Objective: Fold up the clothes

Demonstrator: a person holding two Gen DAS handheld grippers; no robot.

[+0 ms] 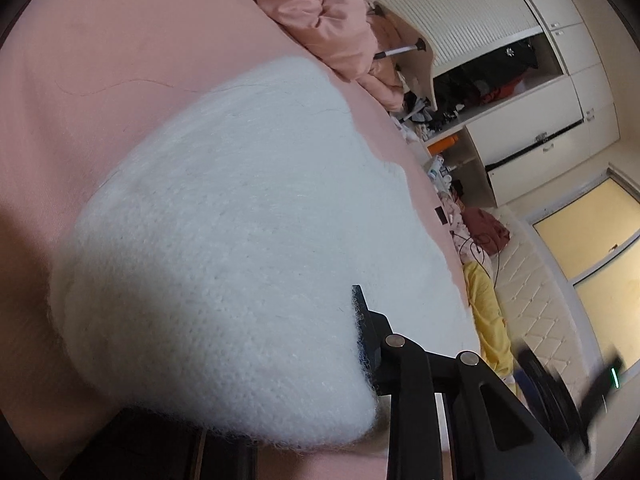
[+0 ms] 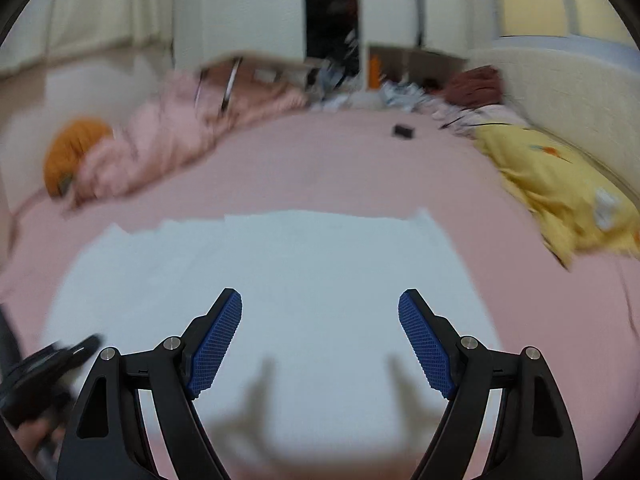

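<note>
A white fuzzy knit garment (image 1: 240,216) lies on the pink bed sheet (image 1: 100,60). In the left wrist view its near edge is lifted and drapes over my left gripper (image 1: 362,340); one black finger (image 1: 366,320) shows against the knit, the other is hidden under the cloth. In the right wrist view the same white garment (image 2: 280,272) lies flat on the sheet (image 2: 320,160), and my right gripper (image 2: 320,332) hovers over it, jaws wide apart and empty. The view is motion-blurred.
A crumpled pink duvet (image 2: 168,136) and an orange cushion (image 2: 72,148) lie at the far left of the bed. A yellow pillow (image 2: 560,192) lies at the right beside a padded headboard (image 1: 540,300). A small black item (image 2: 403,131) rests on the sheet. A white wardrobe (image 1: 500,80) stands beyond.
</note>
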